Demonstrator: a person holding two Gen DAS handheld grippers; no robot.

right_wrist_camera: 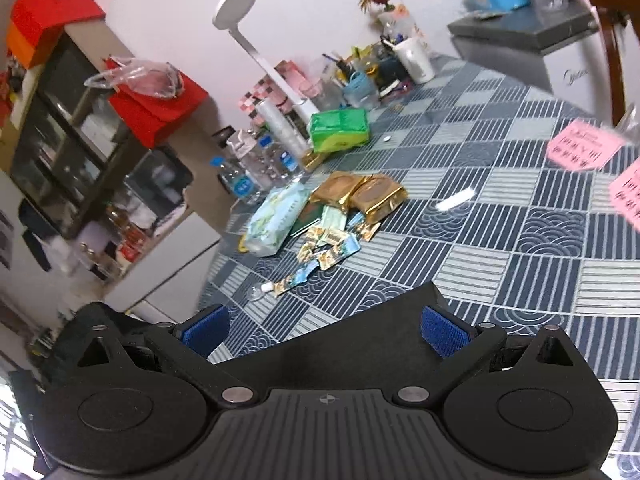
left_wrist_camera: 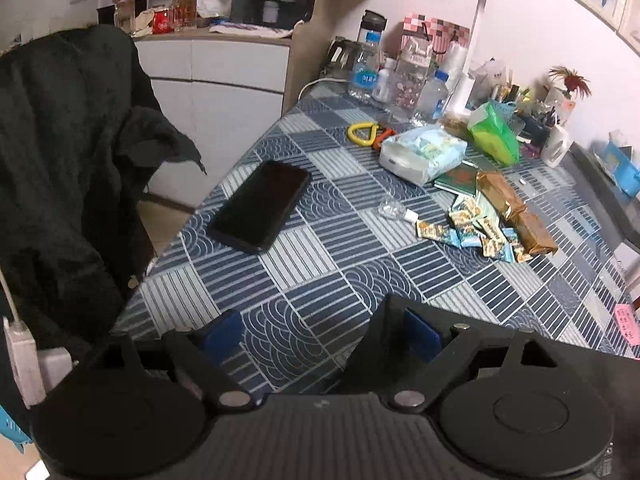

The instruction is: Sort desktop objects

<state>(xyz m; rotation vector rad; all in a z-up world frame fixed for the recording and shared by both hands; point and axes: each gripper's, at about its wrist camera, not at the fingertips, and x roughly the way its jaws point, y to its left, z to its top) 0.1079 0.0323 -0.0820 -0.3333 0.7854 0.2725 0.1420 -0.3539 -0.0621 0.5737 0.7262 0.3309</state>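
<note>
Blue-checked cloth covers the table [left_wrist_camera: 320, 264], where both grippers hover with jaws spread and empty, the left gripper [left_wrist_camera: 320, 332] and the right gripper [right_wrist_camera: 324, 328]. A phone [left_wrist_camera: 262, 204] lies close to the near-left edge, while snack packets [left_wrist_camera: 476, 232] cluster mid-table, likely awaiting sorting. Bare cloth in front leaves approach room.

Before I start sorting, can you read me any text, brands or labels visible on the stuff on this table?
"Midea", faint: white appliance at the table's far end.
Pink paper slips: printed characters, too blurred to read.
Water bottle labels: blue, too small to read.
Candy wrappers, gold packets, green pack: print unreadable.
Phone: screen dark, no text.
</note>
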